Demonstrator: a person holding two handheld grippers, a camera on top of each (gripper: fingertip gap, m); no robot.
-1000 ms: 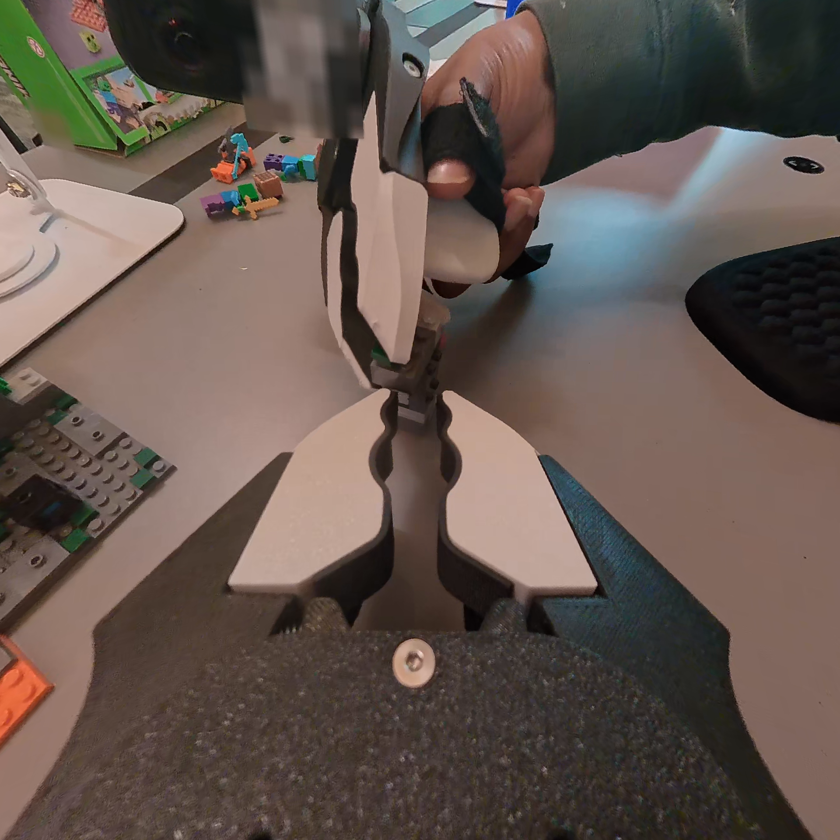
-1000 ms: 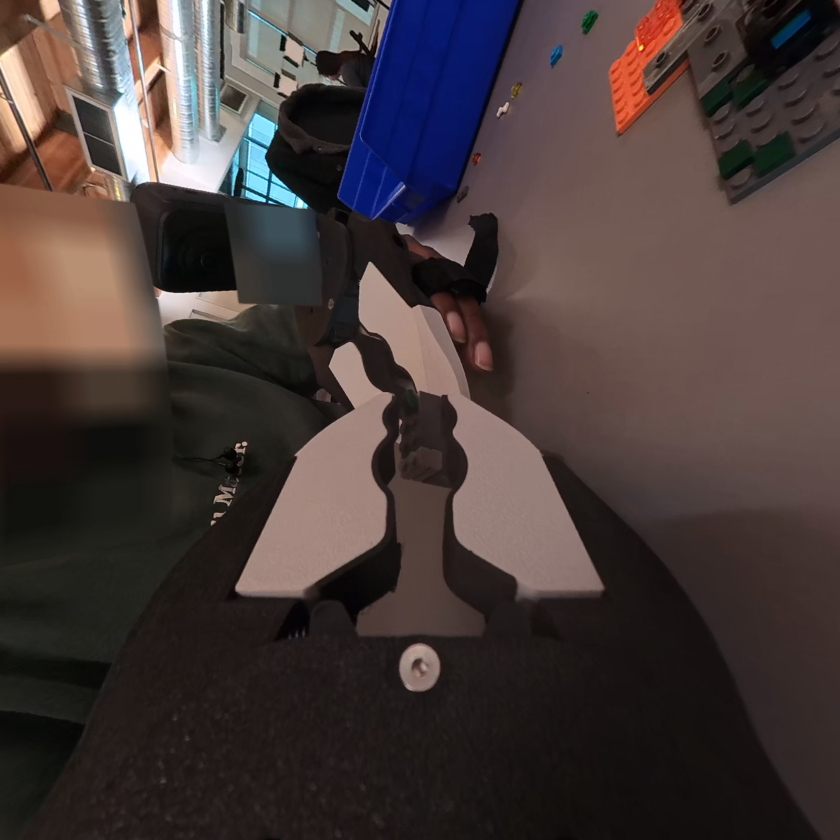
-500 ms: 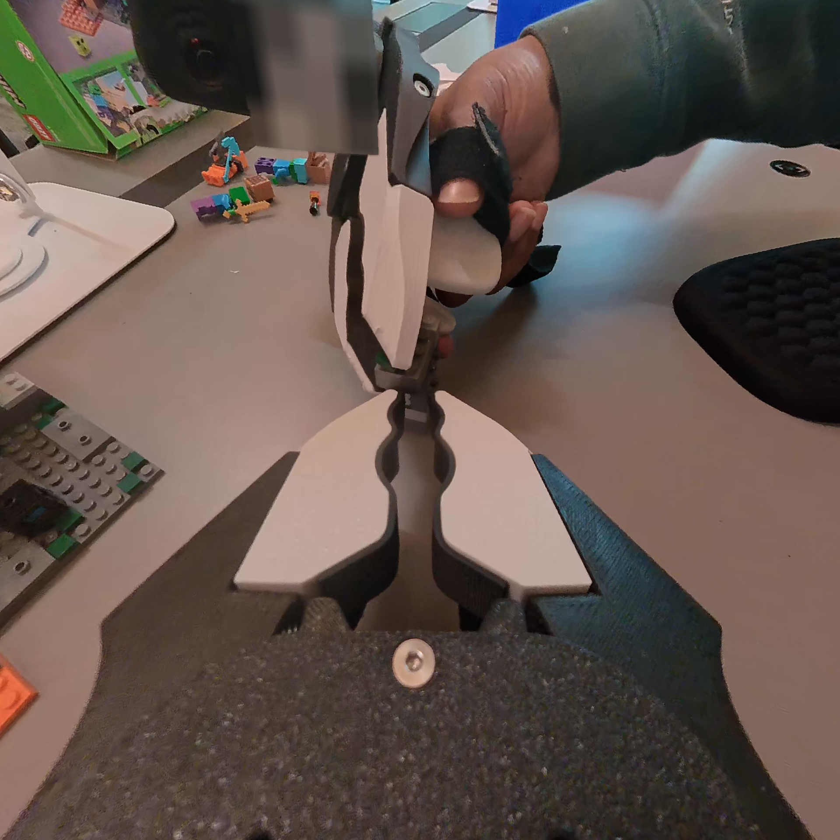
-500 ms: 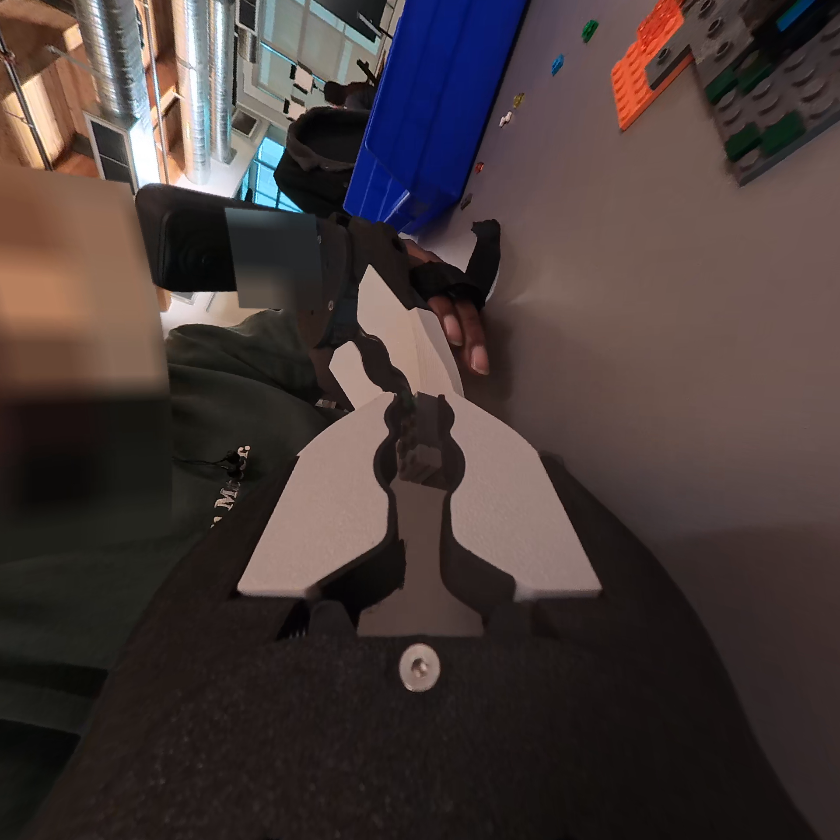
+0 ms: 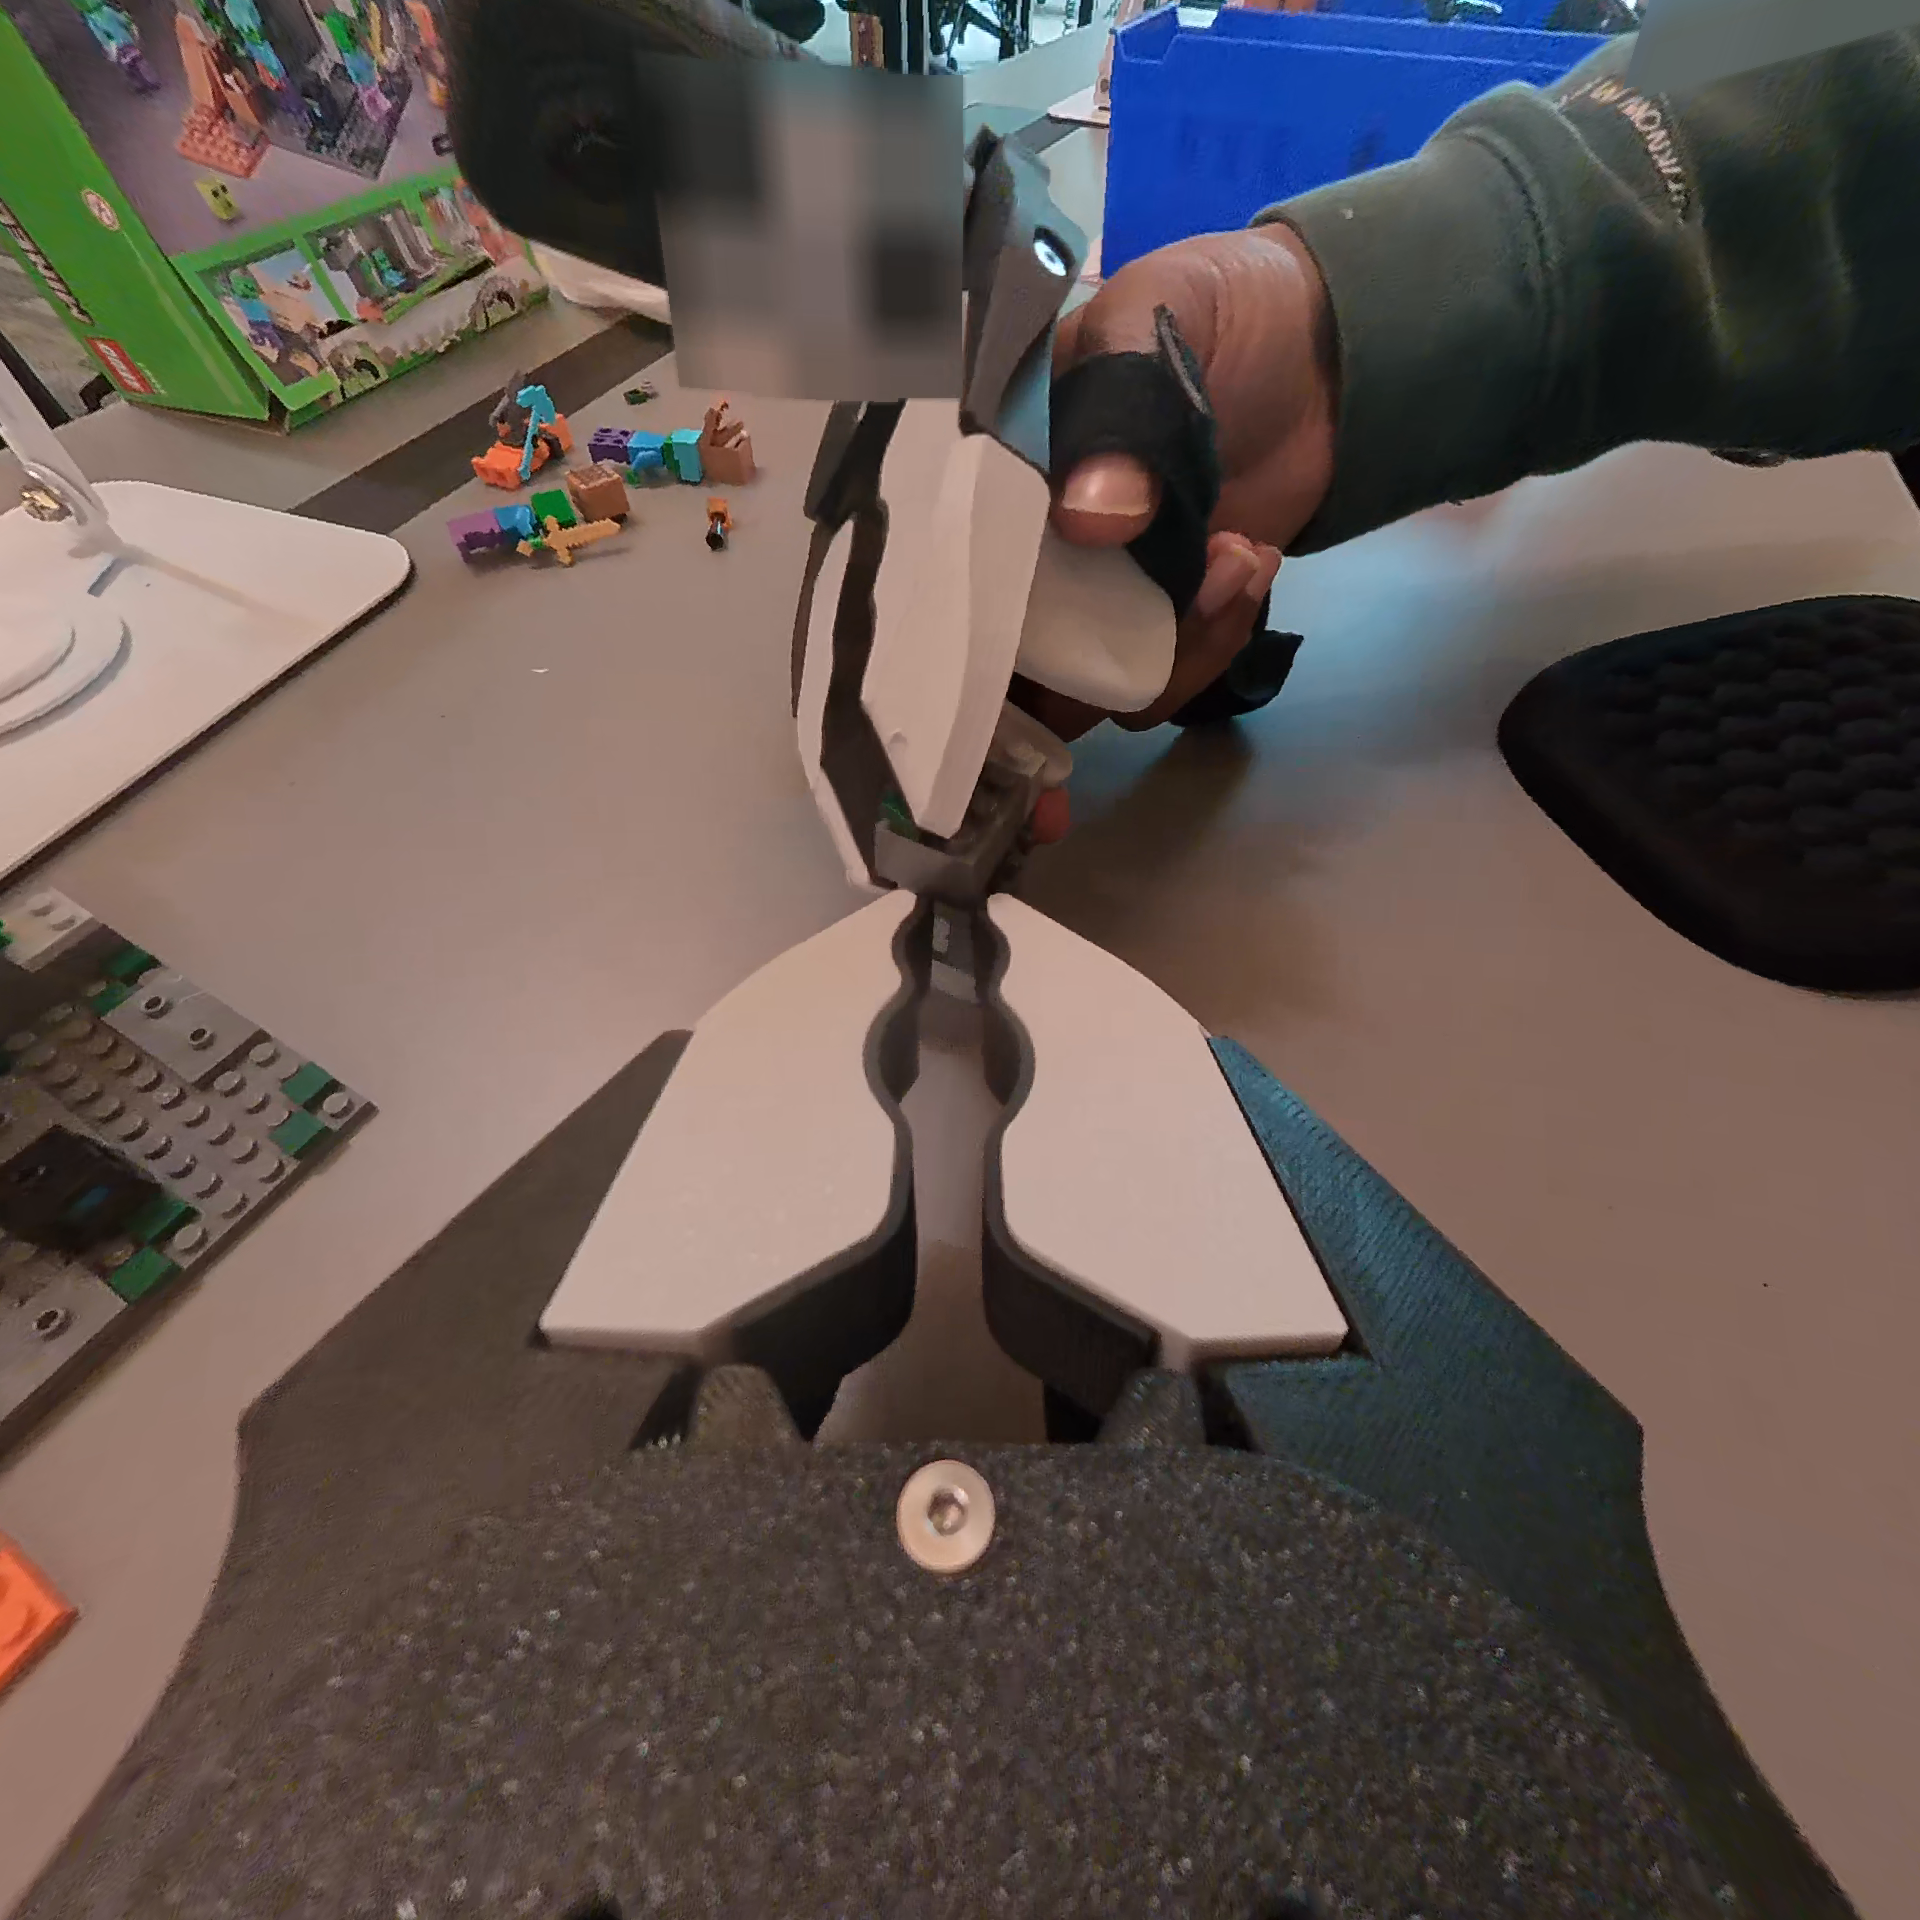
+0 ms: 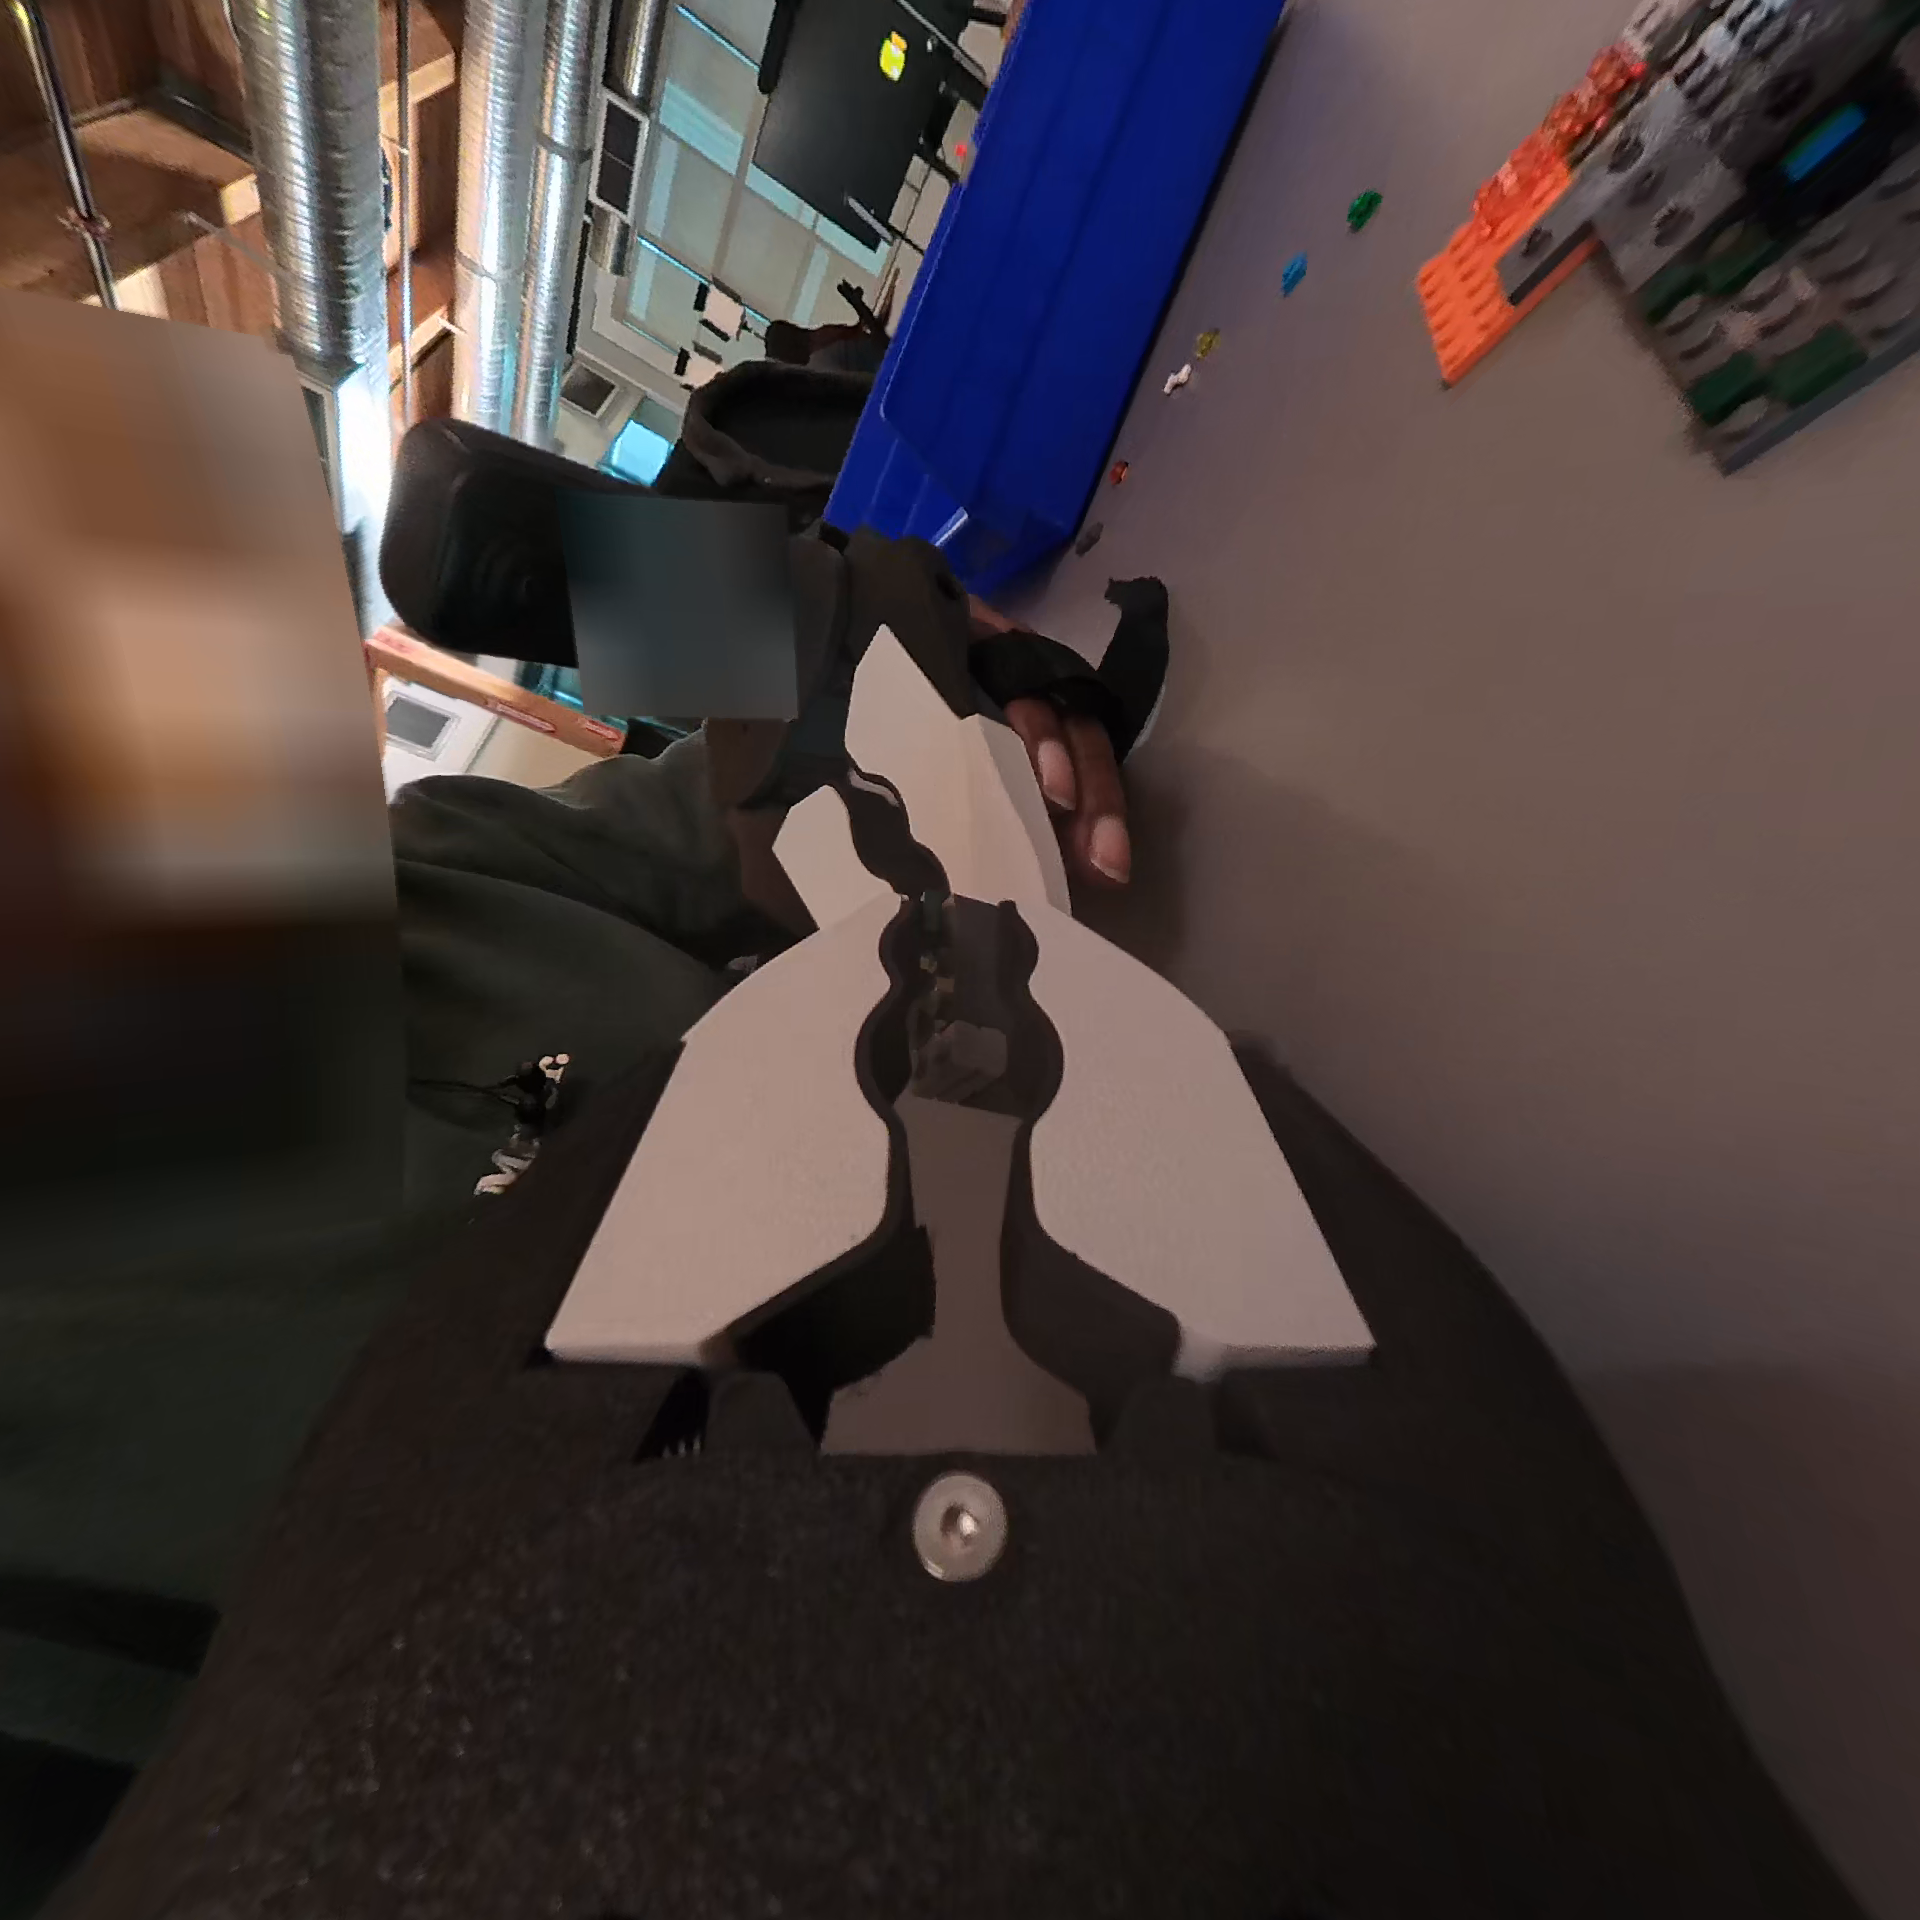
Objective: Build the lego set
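Observation:
A small dark grey lego assembly [image 5: 961, 847] with a green bit is held above the grey table. My right gripper [image 5: 914, 847] comes down from above, tilted, and is shut on it; in the right wrist view the assembly [image 6: 961, 1044] sits between my right gripper's [image 6: 961, 920] fingers. My left gripper [image 5: 951, 920] meets it from below, tip to tip, and is shut on a light grey piece [image 5: 951, 951] at the assembly's lower end. The left gripper [image 6: 914, 883] shows just beyond the assembly in the right wrist view. The join between the pieces is hidden by the fingers.
The grey studded baseplate build [image 5: 135, 1122] and an orange plate [image 5: 21, 1642] lie left. Loose coloured bricks and figures [image 5: 603, 478], a green set box [image 5: 239, 208] and a white stand base [image 5: 187, 613] are behind. A black pad [image 5: 1745, 790] is right, a blue bin [image 6: 1070, 260] farther off. My left and right fingertips are right by each other. Left tips and right tips are each some 15 cm from the grey studded baseplate build [image 5: 135, 1122].
My left gripper's fingers have closed in from a wider gap onto the light grey piece. Both grippers have shifted slightly; the right one still holds the assembly.

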